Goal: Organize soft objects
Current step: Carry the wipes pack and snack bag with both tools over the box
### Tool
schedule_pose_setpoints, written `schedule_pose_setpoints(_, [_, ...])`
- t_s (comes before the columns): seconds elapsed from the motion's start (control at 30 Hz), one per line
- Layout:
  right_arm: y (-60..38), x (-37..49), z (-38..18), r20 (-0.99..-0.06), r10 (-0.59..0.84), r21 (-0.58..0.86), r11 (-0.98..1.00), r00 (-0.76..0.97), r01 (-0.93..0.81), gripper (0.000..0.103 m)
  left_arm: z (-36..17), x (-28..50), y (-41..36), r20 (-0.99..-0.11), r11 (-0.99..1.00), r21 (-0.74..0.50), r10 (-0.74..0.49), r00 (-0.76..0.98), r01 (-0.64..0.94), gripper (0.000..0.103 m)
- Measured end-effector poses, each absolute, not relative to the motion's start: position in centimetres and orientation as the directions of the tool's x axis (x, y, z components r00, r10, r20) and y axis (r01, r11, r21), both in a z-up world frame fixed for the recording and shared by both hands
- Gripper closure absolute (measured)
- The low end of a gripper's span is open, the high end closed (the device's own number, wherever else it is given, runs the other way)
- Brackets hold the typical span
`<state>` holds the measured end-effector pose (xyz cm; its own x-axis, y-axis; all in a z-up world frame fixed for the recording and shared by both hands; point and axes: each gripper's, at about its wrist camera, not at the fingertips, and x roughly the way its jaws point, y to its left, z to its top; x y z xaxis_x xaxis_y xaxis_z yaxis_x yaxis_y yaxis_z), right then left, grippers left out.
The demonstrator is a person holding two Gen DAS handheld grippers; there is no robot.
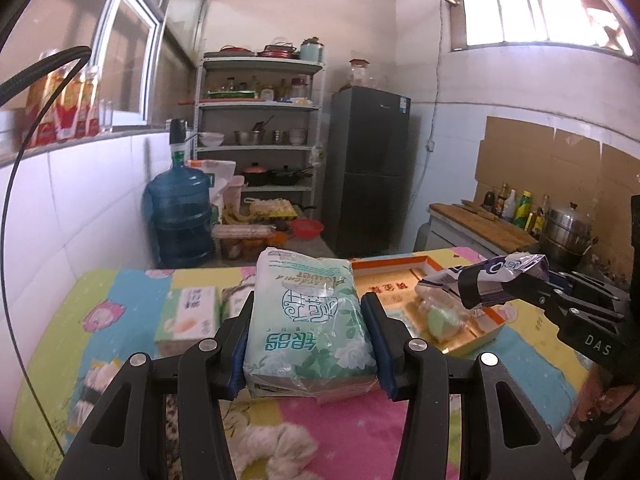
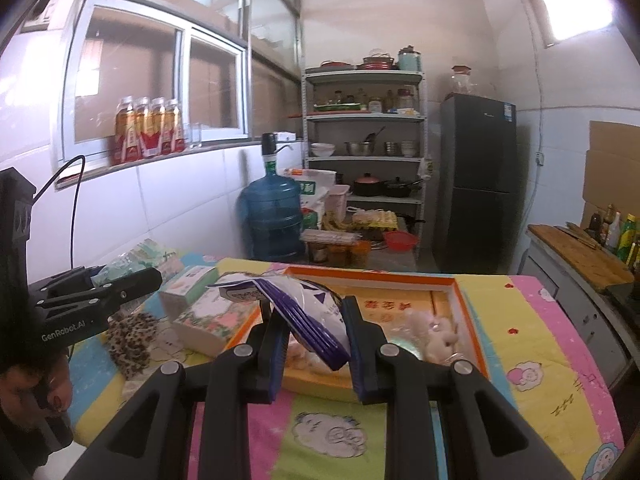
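Centre frame: left gripper (image 1: 310, 344) clamps a green tissue pack (image 1: 308, 320); right gripper (image 2: 314, 344) pinches a purple-white packet (image 2: 308, 320) above the orange tray (image 2: 464, 300) holding a pale plush toy (image 2: 436, 336).

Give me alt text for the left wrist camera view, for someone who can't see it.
The left gripper clamps a green and white tissue pack above a colourful cartoon tablecloth. At right, the right gripper holds a purple and white packet over an orange-rimmed tray; a cluttered kitchen lies behind.
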<state>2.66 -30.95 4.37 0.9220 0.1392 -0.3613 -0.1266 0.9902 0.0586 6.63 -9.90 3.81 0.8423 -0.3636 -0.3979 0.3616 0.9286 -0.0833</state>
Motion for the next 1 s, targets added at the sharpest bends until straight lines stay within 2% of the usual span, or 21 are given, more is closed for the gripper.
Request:
schedule_pose_setpoints(0.47, [-35.3, 7.2, 4.0, -0.365, 0.126, 0.098, 0.99, 0.922, -0.097, 0.076, 3.7, 12.4, -15.6, -0.437, 0.939, -0.071, -0.332, 0.836, 0.336, 0.052])
schedule_pose_setpoints(1.0, [-38.4, 14.0, 1.7, -0.41, 0.154, 0.139, 0.985, 0.899, -0.106, 0.076, 0.2, 20.2, -20.6, -0.523, 0.94, -0.116, -0.332, 0.785, 0.32, 0.052])
